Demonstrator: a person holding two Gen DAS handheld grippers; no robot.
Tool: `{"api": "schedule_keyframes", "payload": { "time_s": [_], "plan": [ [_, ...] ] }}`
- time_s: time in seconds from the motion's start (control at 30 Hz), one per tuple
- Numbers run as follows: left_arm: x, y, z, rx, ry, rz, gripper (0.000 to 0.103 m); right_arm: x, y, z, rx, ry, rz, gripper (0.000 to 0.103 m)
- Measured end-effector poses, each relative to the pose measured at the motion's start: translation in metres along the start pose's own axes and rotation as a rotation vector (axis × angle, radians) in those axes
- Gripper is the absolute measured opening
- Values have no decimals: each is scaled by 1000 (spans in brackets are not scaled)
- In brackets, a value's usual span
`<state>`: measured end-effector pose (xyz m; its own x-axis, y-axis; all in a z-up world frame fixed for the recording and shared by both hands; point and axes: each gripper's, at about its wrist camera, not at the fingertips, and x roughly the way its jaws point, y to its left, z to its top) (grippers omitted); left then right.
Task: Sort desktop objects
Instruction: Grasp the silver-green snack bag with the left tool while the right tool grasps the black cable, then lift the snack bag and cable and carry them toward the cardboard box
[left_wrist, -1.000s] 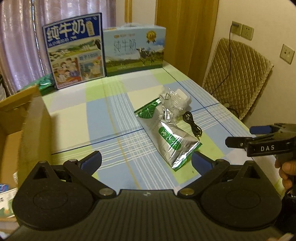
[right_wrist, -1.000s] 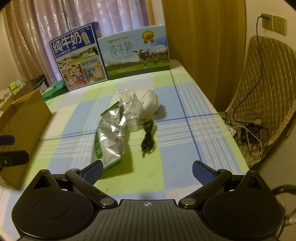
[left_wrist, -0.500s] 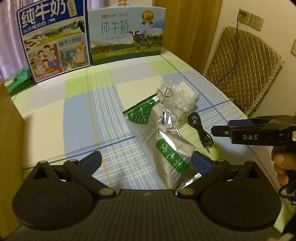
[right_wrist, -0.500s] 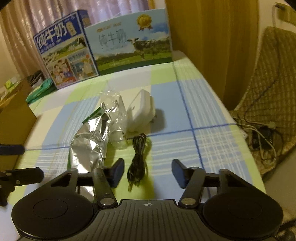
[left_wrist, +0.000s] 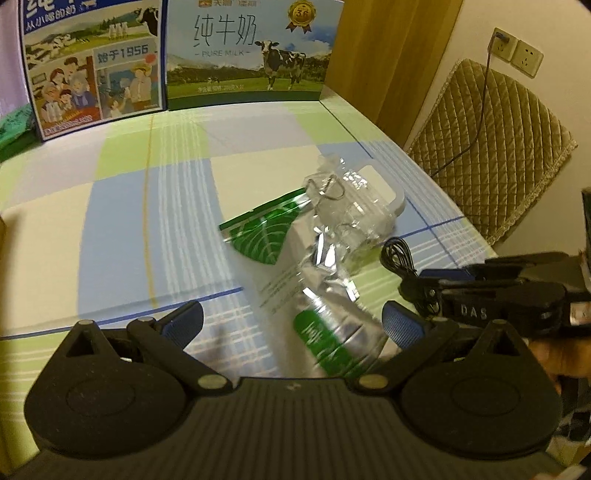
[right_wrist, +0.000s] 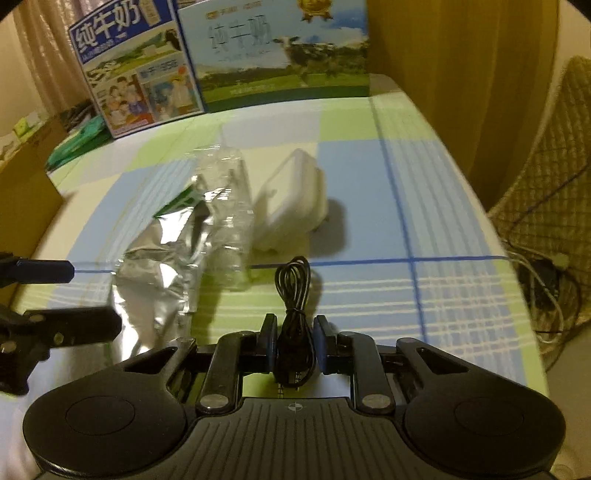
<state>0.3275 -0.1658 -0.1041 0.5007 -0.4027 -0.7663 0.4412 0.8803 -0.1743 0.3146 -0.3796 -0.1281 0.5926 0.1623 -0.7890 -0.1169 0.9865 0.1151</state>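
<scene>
Right gripper (right_wrist: 294, 345) has gone from wide open 1 s ago to nearly closed, both pads now flanking the black cable (right_wrist: 293, 295); contact looks likely but I can't confirm a firm pinch. Cable lies coiled on the checked cloth (right_wrist: 369, 206), just in front of the white adapter (right_wrist: 291, 199). Left gripper (left_wrist: 291, 321) moved in closer, jaws wide apart, holding nothing, poised over the foil pouch (left_wrist: 295, 280). Crushed clear bottle (left_wrist: 347, 210) lies across the pouch, touching the adapter. Two milk boxes (left_wrist: 243, 55) stand at the far edge. Cardboard box (right_wrist: 22, 195) sits at left.
</scene>
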Motion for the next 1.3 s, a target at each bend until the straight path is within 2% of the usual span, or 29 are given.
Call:
{"api": "schedule_keyframes", "payload": {
  "time_s": [0.13, 0.3, 0.37, 0.5, 0.57, 0.63, 0.83, 1.0, 1.07, 1.17, 1.3],
  "plan": [
    [22, -11, 10, 0, 50, -12, 101, -4, -5, -1, 17, 1, -12, 17],
    [51, -24, 16, 52, 124, 53, 92, -6, -9, 0, 30, -7, -25, 17],
    [55, -23, 15, 60, 129, 90, 82, -8, -10, 0, 31, -7, -18, 17],
    [47, -18, 12, 64, 135, 84, 68, -7, -8, -4, 31, 8, -3, 17],
    [37, -15, 8, 72, 140, 84, 55, -10, -4, -6, 33, 14, 16, 16],
    [24, -13, 1, 84, 149, 100, 51, -14, 2, -10, 35, 18, 40, 16],
    [-27, 6, -48, 95, 183, 116, 51, -42, 34, -38, 45, 41, 131, 16],
    [-71, 18, -93, 96, 206, 135, 51, -64, 63, -73, 23, 62, 170, 16],
    [-83, 20, -106, 94, 212, 137, 55, -70, 73, -86, -1, 66, 170, 16],
    [-90, 21, -117, 103, 225, 139, 61, -72, 81, -100, -29, 75, 161, 16],
    [-90, 22, -119, 97, 231, 136, 64, -72, 84, -104, -48, 51, 147, 17]
  ]
}}
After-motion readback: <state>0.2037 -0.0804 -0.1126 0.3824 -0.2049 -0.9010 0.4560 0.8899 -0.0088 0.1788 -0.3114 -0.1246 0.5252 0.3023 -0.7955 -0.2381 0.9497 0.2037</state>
